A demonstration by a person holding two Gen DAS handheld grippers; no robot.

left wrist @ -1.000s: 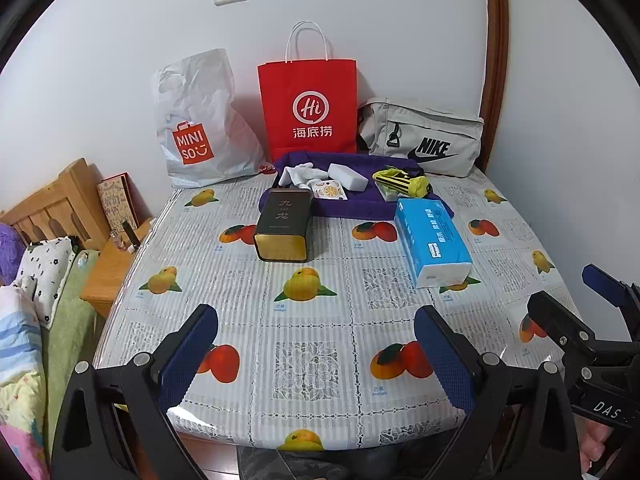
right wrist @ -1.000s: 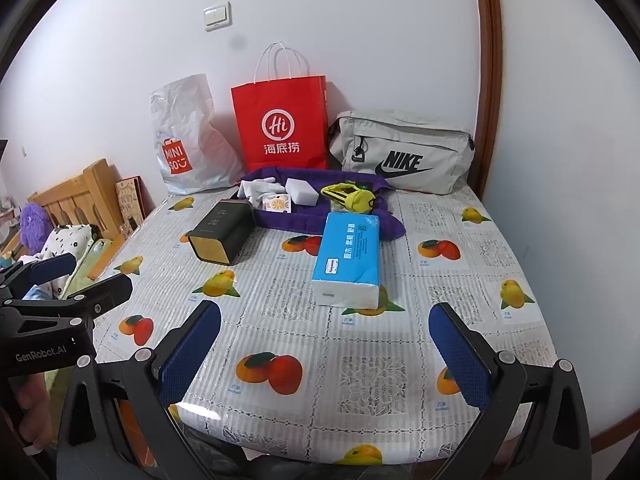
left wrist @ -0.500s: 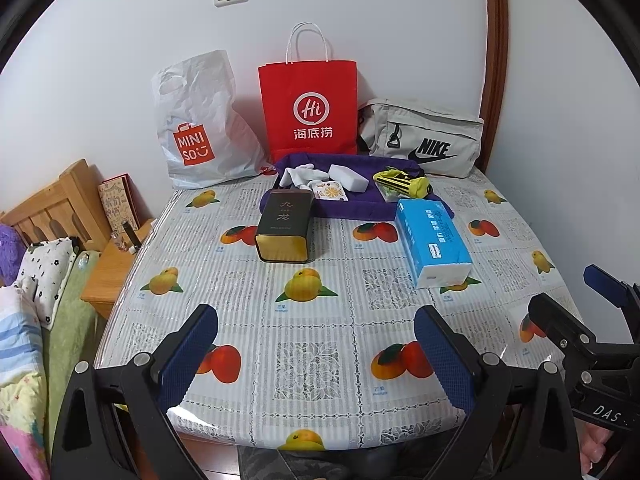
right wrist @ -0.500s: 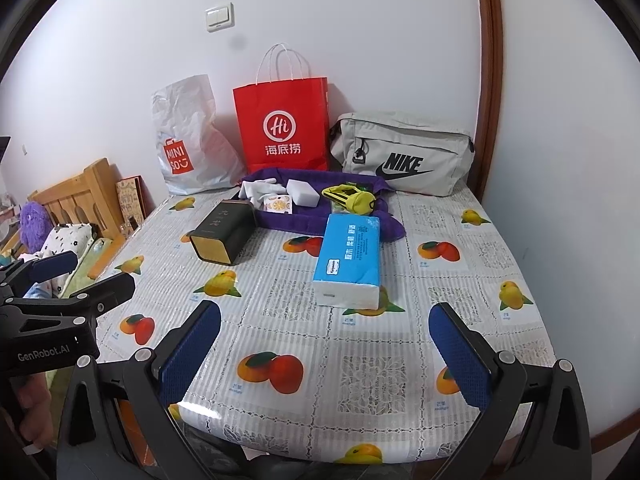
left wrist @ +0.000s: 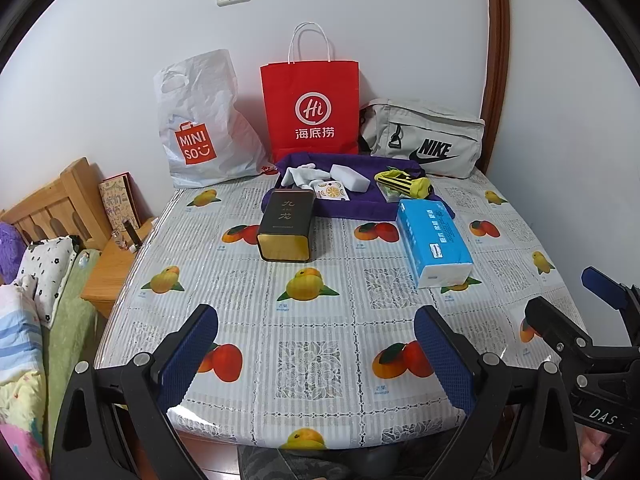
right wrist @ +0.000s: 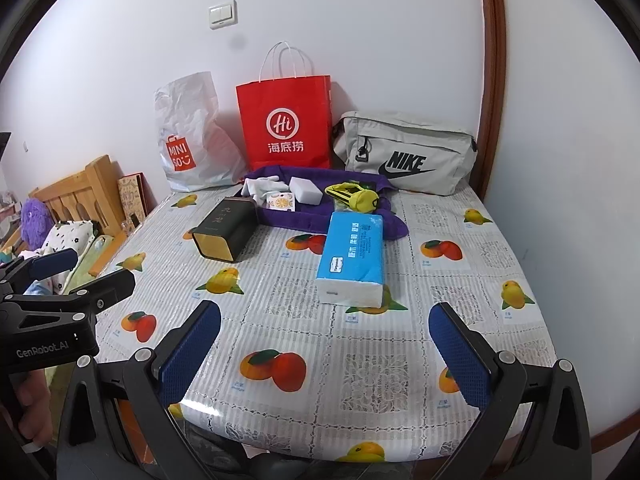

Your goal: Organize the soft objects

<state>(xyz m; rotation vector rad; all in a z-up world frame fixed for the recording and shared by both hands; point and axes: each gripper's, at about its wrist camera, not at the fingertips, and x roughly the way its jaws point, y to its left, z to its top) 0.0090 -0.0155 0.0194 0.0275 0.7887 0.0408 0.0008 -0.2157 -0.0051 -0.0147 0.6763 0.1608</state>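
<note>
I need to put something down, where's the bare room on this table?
Free: the near half, between the open grippers and the dark tin and tissue pack; also the strip between those two. Crowded: the back, around the purple cloth and bags.

White wall [left wrist: 360, 8], wooden headboard [left wrist: 52, 204]

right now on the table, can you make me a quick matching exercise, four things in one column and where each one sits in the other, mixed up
Things:
1. tissue pack
2. dark tin
3. white sponge
4. red paper bag

Places:
A. standing against the wall, between the white plastic bag and the grey bag
B. on the purple cloth
C. lying on its side on the tablecloth, left of the tissue pack
D. on the tablecloth, nearest the right gripper

Pairs: 1-D, 2-C, 3-B, 4-A
</note>
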